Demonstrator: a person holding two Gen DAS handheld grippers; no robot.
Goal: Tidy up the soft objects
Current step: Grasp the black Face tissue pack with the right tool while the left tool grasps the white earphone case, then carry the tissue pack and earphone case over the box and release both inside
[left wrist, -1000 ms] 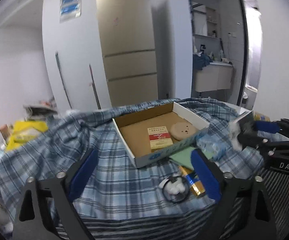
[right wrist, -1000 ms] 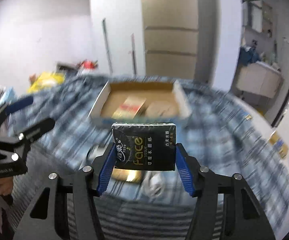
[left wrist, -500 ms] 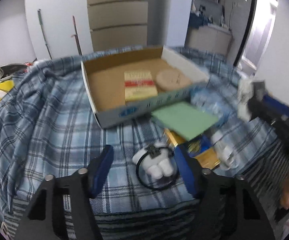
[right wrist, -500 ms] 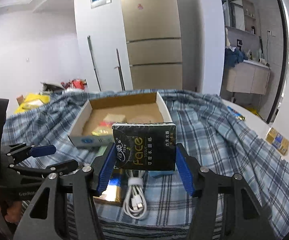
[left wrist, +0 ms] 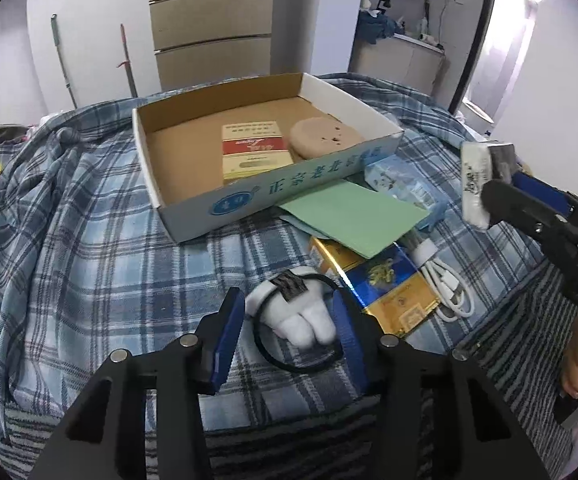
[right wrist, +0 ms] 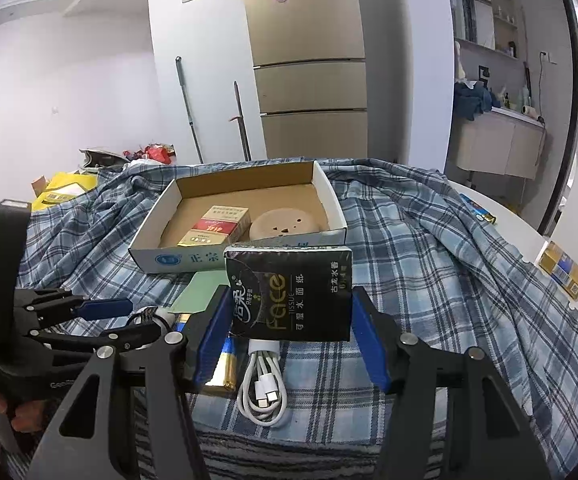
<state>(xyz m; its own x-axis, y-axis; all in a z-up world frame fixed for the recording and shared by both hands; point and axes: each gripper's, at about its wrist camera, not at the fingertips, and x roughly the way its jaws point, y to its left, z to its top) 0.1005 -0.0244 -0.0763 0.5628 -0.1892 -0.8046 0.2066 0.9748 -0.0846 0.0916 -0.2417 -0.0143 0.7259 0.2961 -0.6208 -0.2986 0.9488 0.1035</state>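
Note:
My left gripper [left wrist: 289, 316] is open, its blue pads on either side of a small white plush toy [left wrist: 301, 312] with a black ring, which lies on the plaid cloth; I cannot tell if the pads touch it. My right gripper [right wrist: 289, 316] is shut on a black tissue pack [right wrist: 289, 292] and holds it above the cloth, near the open cardboard box [right wrist: 161, 258]. The pack's end also shows in the left wrist view [left wrist: 475, 184]. The box [left wrist: 193, 216] holds a red-and-white carton [left wrist: 253, 148] and a round tan pad [left wrist: 321, 138].
In front of the box lie a green sheet [left wrist: 353, 216], a blue tissue packet [left wrist: 405, 190], a gold-and-blue carton [left wrist: 385, 288] and a coiled white cable [right wrist: 263, 384]. Another gold carton [right wrist: 561, 272] lies at the table's right edge. A bare foot [left wrist: 577, 360] is below right.
My left gripper has moved down and forward to the white plush toy, and its jaws have narrowed around it. My right gripper still holds the tissue pack, now steady in front of the box.

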